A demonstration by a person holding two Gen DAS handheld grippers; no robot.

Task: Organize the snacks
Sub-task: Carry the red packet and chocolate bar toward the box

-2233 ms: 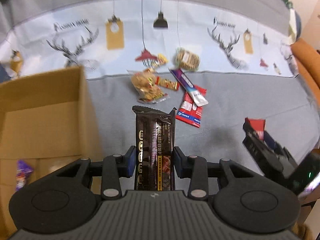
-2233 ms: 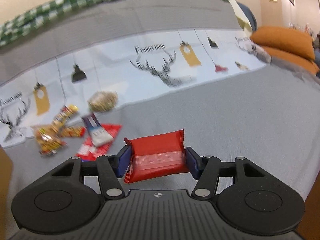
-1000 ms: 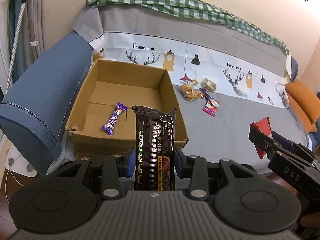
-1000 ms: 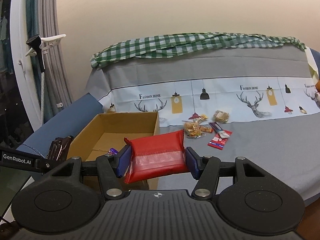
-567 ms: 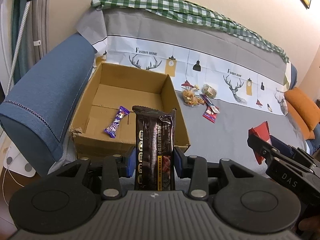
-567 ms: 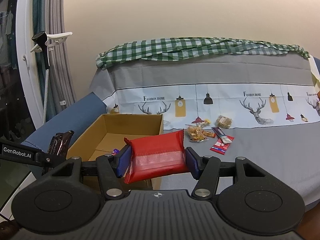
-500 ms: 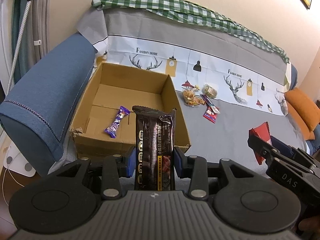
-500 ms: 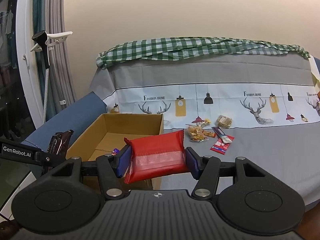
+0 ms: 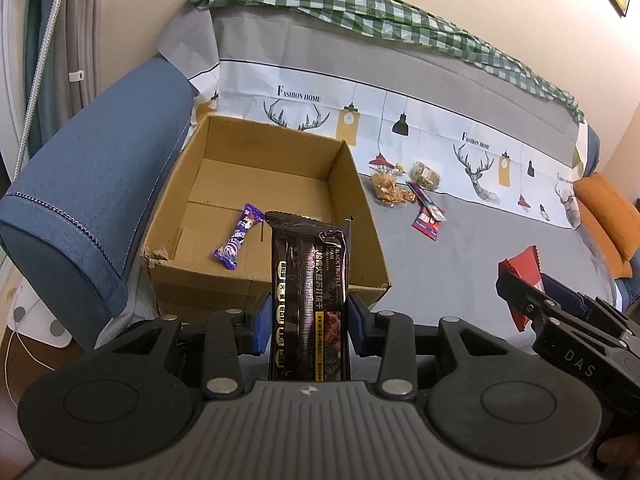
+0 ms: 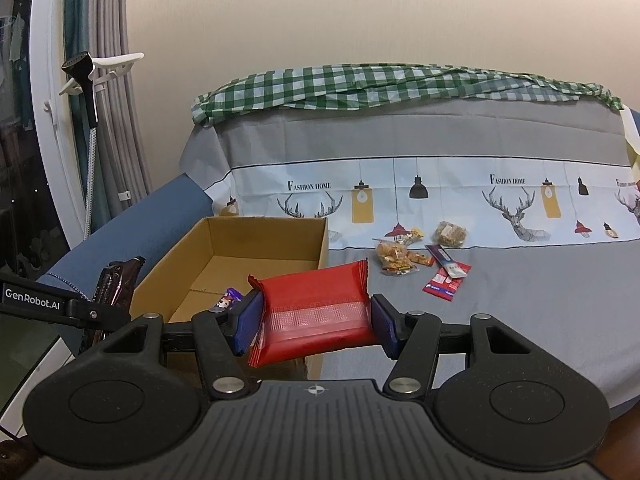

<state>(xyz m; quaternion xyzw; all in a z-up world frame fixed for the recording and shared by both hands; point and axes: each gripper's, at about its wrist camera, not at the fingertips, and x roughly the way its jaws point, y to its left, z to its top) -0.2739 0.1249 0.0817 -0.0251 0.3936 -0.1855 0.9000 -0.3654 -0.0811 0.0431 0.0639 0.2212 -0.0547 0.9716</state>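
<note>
My left gripper (image 9: 308, 322) is shut on a long black cracker packet (image 9: 308, 280), held upright in front of an open cardboard box (image 9: 360, 204) on the sofa. A purple candy bar (image 9: 238, 243) lies inside the box. My right gripper (image 10: 316, 326) is shut on a red snack packet (image 10: 316, 312), held near the box's (image 10: 324, 240) front right corner. The right gripper also shows at the right of the left wrist view (image 9: 532, 288). A pile of loose snacks (image 9: 408, 190) lies on the grey seat to the right of the box, and shows in the right wrist view (image 10: 420, 258).
The blue sofa arm (image 9: 92, 184) stands left of the box. The printed cover and green checked cloth (image 10: 400, 88) run along the backrest. An orange cushion (image 9: 604, 216) sits at the far right. A garment steamer (image 10: 86, 76) hangs by the curtains at left.
Both grippers have pulled back and up from the snack pile to the front of the box, each keeping its packet. In the last half second they hardly moved.
</note>
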